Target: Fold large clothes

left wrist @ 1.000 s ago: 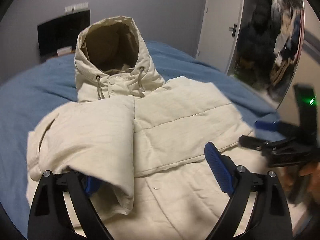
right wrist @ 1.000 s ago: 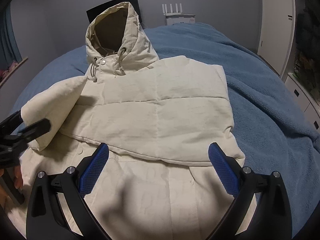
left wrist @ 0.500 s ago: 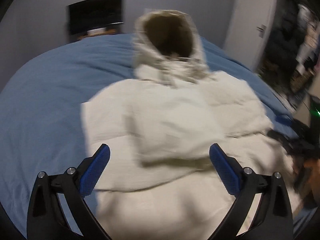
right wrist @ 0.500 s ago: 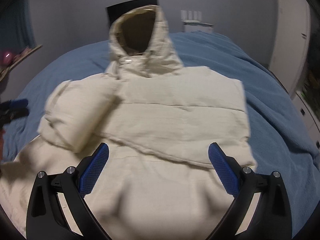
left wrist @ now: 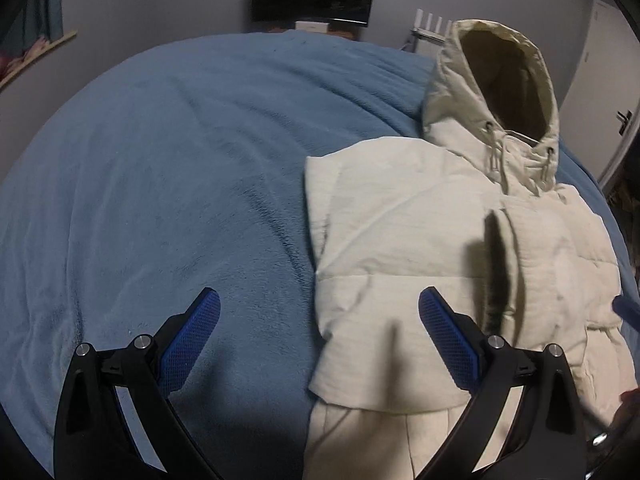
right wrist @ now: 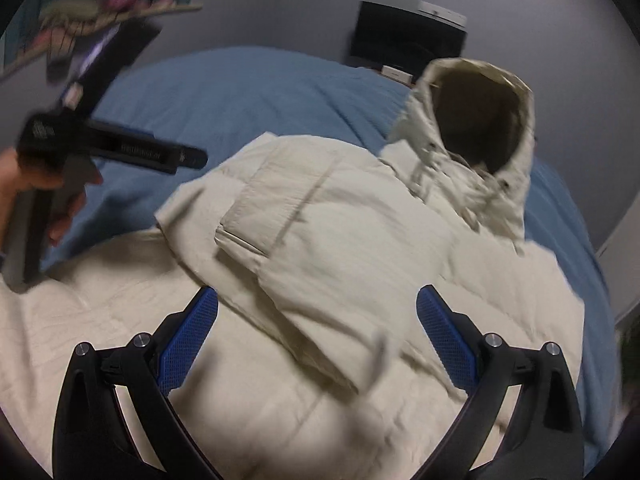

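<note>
The cream hooded jacket (right wrist: 360, 264) lay face-up on the blue bedspread (left wrist: 160, 168), both sleeves crossed over its chest. The left gripper (left wrist: 320, 336) and right gripper (right wrist: 316, 332) hovered above it, jaws apart, holding nothing. Sleeve-folding appeared complete; the next move probably called for gripping the hem and doubling the body toward the hood (right wrist: 480, 120).

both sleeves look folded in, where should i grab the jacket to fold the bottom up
Take the jacket by its bottom hem, the flat single layer nearest both tools, one corner each, coming in low from the near edge of the bed. The folded sleeves lie stacked over the chest, so the free hem can probably be lifted toward the hood. Both the left tool and the right tool are open.
</note>
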Demonstrator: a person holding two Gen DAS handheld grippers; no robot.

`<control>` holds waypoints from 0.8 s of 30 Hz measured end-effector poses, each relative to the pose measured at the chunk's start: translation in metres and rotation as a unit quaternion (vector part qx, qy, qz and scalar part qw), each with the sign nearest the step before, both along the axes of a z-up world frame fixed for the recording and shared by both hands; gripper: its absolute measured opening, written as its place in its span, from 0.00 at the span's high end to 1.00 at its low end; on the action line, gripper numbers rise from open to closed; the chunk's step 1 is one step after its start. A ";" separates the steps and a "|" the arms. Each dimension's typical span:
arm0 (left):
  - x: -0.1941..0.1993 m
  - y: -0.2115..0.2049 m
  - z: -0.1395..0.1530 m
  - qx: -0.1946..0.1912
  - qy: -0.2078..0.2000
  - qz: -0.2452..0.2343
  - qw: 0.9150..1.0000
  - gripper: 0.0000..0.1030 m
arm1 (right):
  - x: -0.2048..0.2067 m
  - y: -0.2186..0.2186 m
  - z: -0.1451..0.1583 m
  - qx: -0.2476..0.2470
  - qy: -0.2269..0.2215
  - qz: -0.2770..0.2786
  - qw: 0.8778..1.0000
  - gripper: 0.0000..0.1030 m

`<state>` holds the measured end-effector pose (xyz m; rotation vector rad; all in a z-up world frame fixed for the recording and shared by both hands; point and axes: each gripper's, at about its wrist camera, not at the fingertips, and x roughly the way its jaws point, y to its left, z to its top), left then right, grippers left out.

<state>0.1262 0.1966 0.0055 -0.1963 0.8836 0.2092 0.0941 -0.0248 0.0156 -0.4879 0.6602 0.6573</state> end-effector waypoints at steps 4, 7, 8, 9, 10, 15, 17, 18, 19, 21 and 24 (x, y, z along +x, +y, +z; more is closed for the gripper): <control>0.002 0.004 -0.006 -0.023 -0.001 0.001 1.000 0.07 | 0.002 0.026 -0.018 -0.033 -0.006 0.018 0.999 0.17; 0.004 -0.002 -0.008 -0.020 0.000 -0.011 1.000 0.07 | 0.005 0.036 -0.035 -0.068 -0.016 0.013 0.998 0.26; 0.005 -0.005 -0.010 -0.017 0.001 -0.017 1.000 0.07 | 0.007 0.037 -0.038 -0.072 -0.019 0.007 0.997 0.36; 0.006 -0.008 -0.011 -0.012 0.002 -0.024 1.000 0.07 | 0.011 0.035 -0.039 -0.073 -0.025 -0.003 0.997 0.44; 0.007 -0.011 -0.012 -0.009 0.003 -0.029 1.000 0.08 | 0.013 0.033 -0.038 -0.068 -0.023 -0.002 0.997 0.53; 0.007 -0.026 -0.012 0.014 0.002 -0.055 0.998 0.08 | 0.010 0.009 -0.015 -0.017 -0.041 -0.017 0.999 0.76; 0.006 -0.031 -0.011 0.023 0.000 -0.065 0.998 0.08 | 0.010 -0.005 -0.002 0.005 -0.045 -0.032 0.998 0.76; 0.006 -0.034 -0.011 0.027 -0.001 -0.070 0.997 0.08 | 0.011 -0.016 0.006 0.018 -0.048 -0.044 0.998 0.76; 0.005 -0.038 -0.010 0.031 -0.002 -0.076 0.997 0.08 | 0.014 -0.025 0.013 0.029 -0.049 -0.054 0.997 0.76; 0.005 -0.044 -0.010 0.038 -0.002 -0.084 0.996 0.08 | 0.020 -0.044 0.024 0.047 -0.048 -0.075 0.995 0.76; 0.004 -0.053 -0.009 0.047 -0.004 -0.097 0.994 0.08 | 0.030 -0.076 0.037 0.077 -0.036 -0.112 0.990 0.76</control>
